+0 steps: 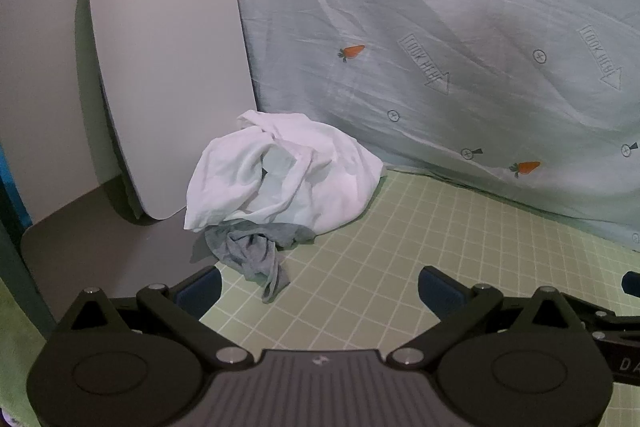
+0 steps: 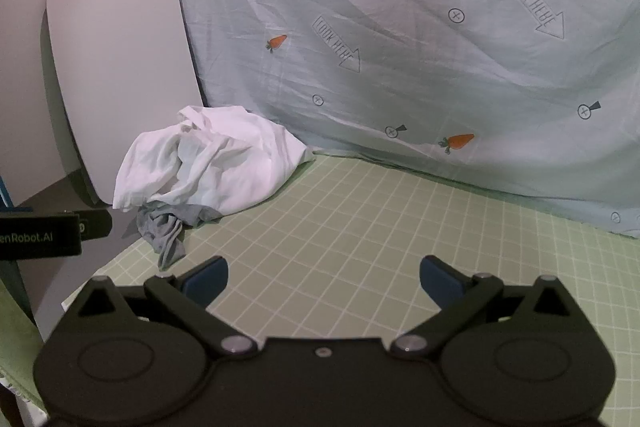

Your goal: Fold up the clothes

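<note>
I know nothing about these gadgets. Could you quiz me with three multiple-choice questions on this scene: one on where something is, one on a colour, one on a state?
1. Where does the grey garment lie?
A. Under the white garment's front edge
B. On the board
C. In a gripper

2. What colour is the grid mat?
A. Red
B. Light green
C. Black

3. How is the left gripper?
A. Shut on cloth
B. Open, holding nothing
C. Out of sight

Answers: 1 A, the grey cloth pokes out beneath the white heap. 2 B, green with pale lines. 3 B, its fingers stand wide apart over bare mat; the right gripper likewise.
</note>
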A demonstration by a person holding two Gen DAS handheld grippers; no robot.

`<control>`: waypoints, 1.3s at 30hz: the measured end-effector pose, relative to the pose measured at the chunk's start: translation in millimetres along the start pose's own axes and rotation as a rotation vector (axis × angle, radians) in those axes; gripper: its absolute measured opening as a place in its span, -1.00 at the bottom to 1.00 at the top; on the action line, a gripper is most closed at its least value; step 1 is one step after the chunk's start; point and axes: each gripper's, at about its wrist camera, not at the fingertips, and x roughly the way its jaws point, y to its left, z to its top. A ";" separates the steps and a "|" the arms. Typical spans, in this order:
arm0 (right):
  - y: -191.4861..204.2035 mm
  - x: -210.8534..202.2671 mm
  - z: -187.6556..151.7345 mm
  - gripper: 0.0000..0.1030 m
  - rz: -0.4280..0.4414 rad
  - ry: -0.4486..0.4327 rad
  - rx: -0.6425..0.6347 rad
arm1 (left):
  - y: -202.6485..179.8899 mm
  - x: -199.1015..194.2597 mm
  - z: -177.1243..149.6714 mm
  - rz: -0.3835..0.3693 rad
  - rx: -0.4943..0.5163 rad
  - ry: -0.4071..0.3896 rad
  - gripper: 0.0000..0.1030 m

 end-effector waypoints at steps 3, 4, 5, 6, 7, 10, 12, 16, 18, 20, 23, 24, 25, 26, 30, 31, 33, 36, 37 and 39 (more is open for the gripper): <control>1.0 -0.2 -0.1 1.00 -0.002 0.000 0.000 | -0.5 -0.6 -0.2 0.001 0.001 -0.003 1.00; 1.3 -0.2 -0.1 1.00 -0.002 0.000 0.000 | -0.5 -0.9 -0.4 0.001 0.001 -0.003 1.00; 1.6 -0.3 -0.1 1.00 -0.003 0.000 0.000 | -0.5 -1.2 -0.6 0.001 0.001 -0.003 1.00; 1.6 -0.7 1.2 1.00 -0.003 0.000 0.000 | -1.1 -0.5 -1.0 0.002 0.000 -0.002 1.00; 1.4 -1.1 2.4 1.00 -0.003 0.000 -0.001 | -1.8 0.4 -1.4 0.003 0.000 -0.002 1.00; 0.6 0.6 0.3 1.00 -0.001 -0.001 -0.003 | -4.3 0.1 -3.0 0.005 -0.001 -0.003 1.00; -0.2 1.1 -0.8 1.00 0.000 0.000 -0.002 | -4.8 -1.2 -2.8 0.006 -0.002 -0.003 1.00; -1.8 1.8 -0.7 1.00 0.001 0.002 -0.001 | -7.6 -1.0 -2.7 0.006 0.001 0.001 1.00; -2.2 2.1 -0.7 1.00 0.001 0.002 -0.001 | -6.8 -0.9 -3.5 0.006 0.002 0.001 1.00; -2.1 2.3 -1.4 1.00 -0.001 0.001 -0.001 | -7.6 -1.6 -3.7 0.006 0.005 0.002 1.00; -1.6 3.2 -0.9 1.00 -0.003 0.003 -0.001 | -7.1 -1.5 -4.1 0.003 0.008 0.002 1.00; -1.5 3.3 -0.9 1.00 -0.003 0.003 -0.001 | -7.0 -1.4 -4.3 0.002 0.009 0.003 1.00; -1.4 3.5 -1.0 1.00 -0.003 0.003 -0.002 | -7.4 -0.3 -3.5 0.000 0.011 0.004 1.00; -1.1 3.6 -1.1 1.00 -0.004 0.003 -0.002 | -6.9 0.0 -3.7 -0.001 0.011 0.004 1.00; -2.2 3.6 -1.1 1.00 -0.002 0.004 -0.001 | -6.1 1.1 -4.2 -0.001 0.010 0.007 1.00; -2.4 3.7 -1.1 1.00 -0.002 0.004 -0.001 | -6.3 1.0 -4.2 -0.001 0.011 0.007 1.00; -2.3 3.7 -1.0 1.00 -0.003 0.004 0.000 | -6.8 0.8 -4.2 0.000 0.012 0.008 1.00; -2.0 3.8 -0.9 1.00 -0.004 0.005 0.001 | -7.5 0.4 -4.2 0.000 0.013 0.010 1.00; -2.0 3.9 -0.8 1.00 -0.004 0.005 0.001 | -7.8 0.2 -4.2 0.000 0.014 0.010 1.00; -1.8 3.9 -0.7 1.00 -0.005 0.006 0.002 | -8.3 0.0 -4.3 0.000 0.015 0.011 1.00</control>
